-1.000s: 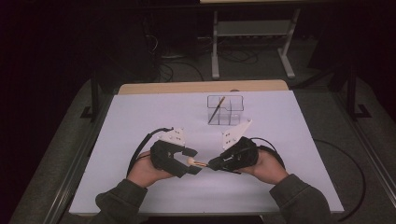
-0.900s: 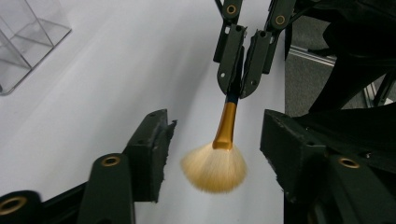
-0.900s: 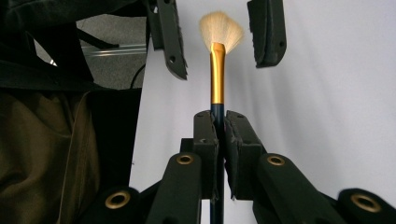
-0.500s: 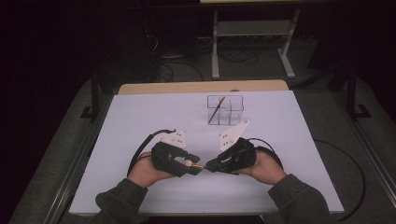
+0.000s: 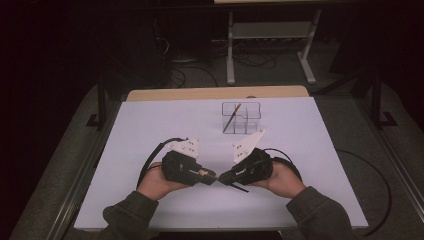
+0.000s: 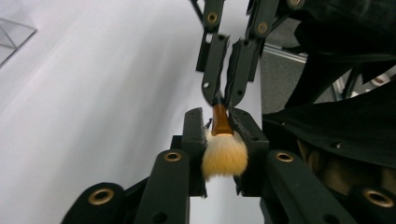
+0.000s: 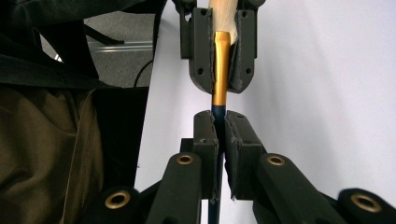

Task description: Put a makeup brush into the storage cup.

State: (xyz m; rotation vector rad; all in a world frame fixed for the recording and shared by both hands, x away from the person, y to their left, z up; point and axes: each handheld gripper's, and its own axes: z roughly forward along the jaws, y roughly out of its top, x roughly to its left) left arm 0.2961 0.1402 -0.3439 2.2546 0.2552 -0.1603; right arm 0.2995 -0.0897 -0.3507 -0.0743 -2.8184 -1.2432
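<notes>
Closing in, the left tool point(image 6: 219, 128) now clamps the brush point(image 6: 223, 140) near its bristles; the right tool point(image 7: 219, 128) grips its handle, ready to hand over.

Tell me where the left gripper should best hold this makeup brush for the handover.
On the gold ferrule, just behind the bristles, coming head-on along the brush's axis. It is rigid and narrow, and the right gripper already clamps the dark handle below it. The left gripper's jaws have just been closing around that end, straddling ferrule and bristles.
</notes>
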